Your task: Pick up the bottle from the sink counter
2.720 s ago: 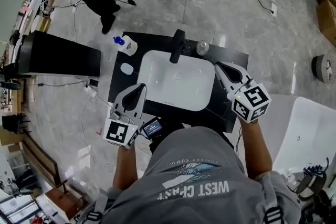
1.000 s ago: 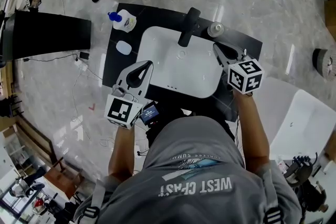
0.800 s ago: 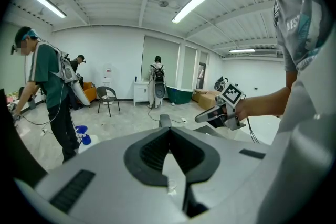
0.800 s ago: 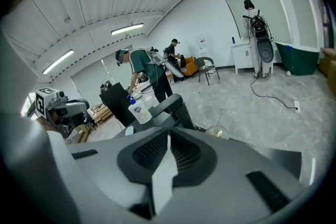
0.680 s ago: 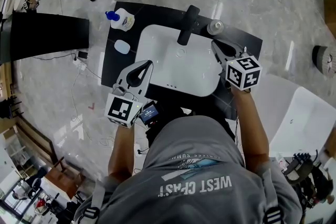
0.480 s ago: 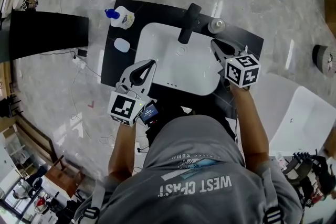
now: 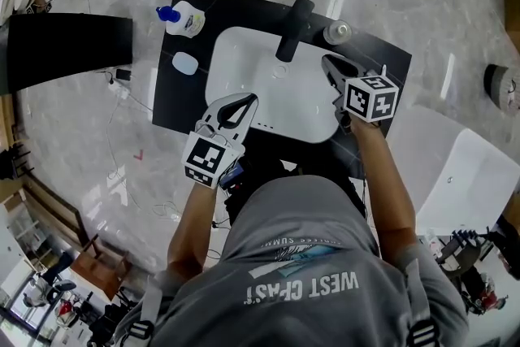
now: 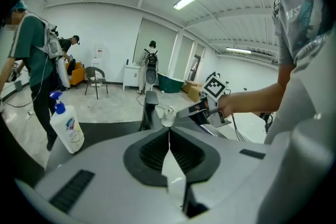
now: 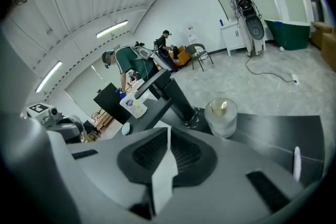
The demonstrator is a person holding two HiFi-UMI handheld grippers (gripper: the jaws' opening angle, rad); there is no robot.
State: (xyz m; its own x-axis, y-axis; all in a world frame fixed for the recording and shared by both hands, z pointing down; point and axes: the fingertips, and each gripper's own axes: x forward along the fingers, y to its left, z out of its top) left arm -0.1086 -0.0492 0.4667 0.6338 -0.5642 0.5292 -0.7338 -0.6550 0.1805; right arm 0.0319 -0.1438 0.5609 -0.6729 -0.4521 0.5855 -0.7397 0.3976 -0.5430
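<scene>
Nothing is picked up yet. The bottle [image 7: 182, 17] with the blue cap stands at the far left corner of the black surface [image 7: 172, 106], well apart from both claws. The left claw [image 7: 246, 100] is closed and empty, at the near edge of the sink [image 7: 272, 97]. The right claw [image 7: 327, 62] is closed and empty too, near a small round jar [image 7: 336, 32]. I think reaching, opening, gripping and lifting are all left to do.

The left forearm [image 7: 193, 217] and right forearm [image 7: 379, 175], both bare, stretch forward from the torso. The left gripper [image 7: 245, 101] is held nearer the body, its jaws pressed together with nothing between them. The right gripper [image 7: 327, 61] reaches farther ahead and angles slightly inward, its jaws likewise together and empty.
</scene>
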